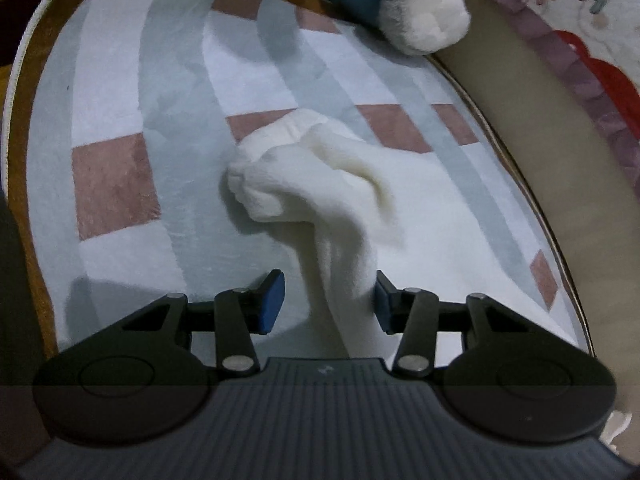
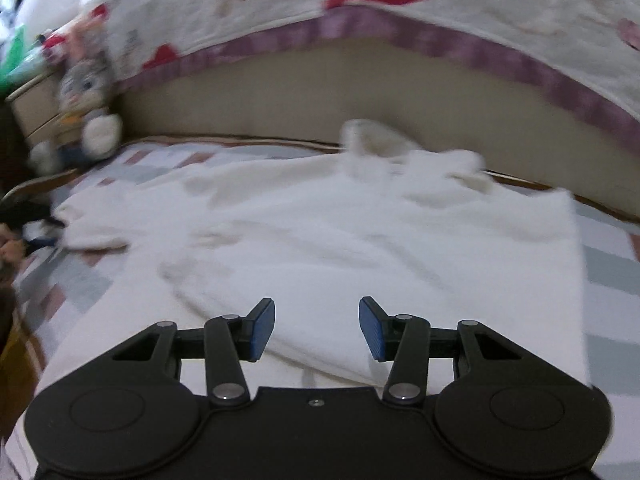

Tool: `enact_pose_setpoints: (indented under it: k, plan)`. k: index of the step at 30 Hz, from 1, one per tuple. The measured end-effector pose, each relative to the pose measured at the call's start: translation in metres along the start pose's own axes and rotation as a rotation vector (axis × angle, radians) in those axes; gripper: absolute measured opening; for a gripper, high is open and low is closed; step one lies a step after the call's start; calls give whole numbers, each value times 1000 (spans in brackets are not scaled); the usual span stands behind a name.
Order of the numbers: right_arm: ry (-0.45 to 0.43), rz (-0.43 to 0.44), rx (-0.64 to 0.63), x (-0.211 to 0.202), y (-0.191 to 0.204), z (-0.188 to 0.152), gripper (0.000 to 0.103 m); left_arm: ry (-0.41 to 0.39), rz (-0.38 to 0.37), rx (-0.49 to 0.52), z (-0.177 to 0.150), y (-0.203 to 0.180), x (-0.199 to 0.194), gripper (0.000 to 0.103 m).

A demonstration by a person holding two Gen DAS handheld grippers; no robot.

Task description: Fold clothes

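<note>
Left wrist cam: the left gripper (image 1: 330, 300) has its blue pads spread apart, and a strip of the white fleece garment (image 1: 320, 184) runs up between them, brushing the right pad only, not pinched. The fuzzy fabric bunches into a rounded lump ahead, lying on the checked rug (image 1: 116, 184) of pink, grey and white squares. A plush toy (image 1: 424, 12) sits at the far edge.

Right wrist cam, blurry: the right gripper (image 2: 317, 328) is wide open, hovering over the garment (image 2: 360, 240), which lies mostly flat, long axis running left to right.
</note>
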State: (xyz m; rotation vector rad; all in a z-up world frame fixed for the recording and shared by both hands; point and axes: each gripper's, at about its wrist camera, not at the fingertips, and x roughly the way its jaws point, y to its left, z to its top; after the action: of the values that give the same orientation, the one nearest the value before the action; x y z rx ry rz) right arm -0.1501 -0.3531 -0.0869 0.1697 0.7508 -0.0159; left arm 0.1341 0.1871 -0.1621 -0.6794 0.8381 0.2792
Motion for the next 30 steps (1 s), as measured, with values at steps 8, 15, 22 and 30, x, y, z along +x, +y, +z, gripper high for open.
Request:
enact_pose_setpoints:
  k: [8,15,22,30]
  plan:
    - [42,78,-148,23,42,13,52,-17,-25,47,0,-12,15,33]
    - [58,66,-173,29,43,12,52,-132,-183,359,-28,-87,-49,9]
    - [60,48,-136,33,28,10,52,-89,-599,671,-121,-169,-147,9]
    - [106,27,-73,32,8,-12,52,101,-652,780,-159,-182,-139,34]
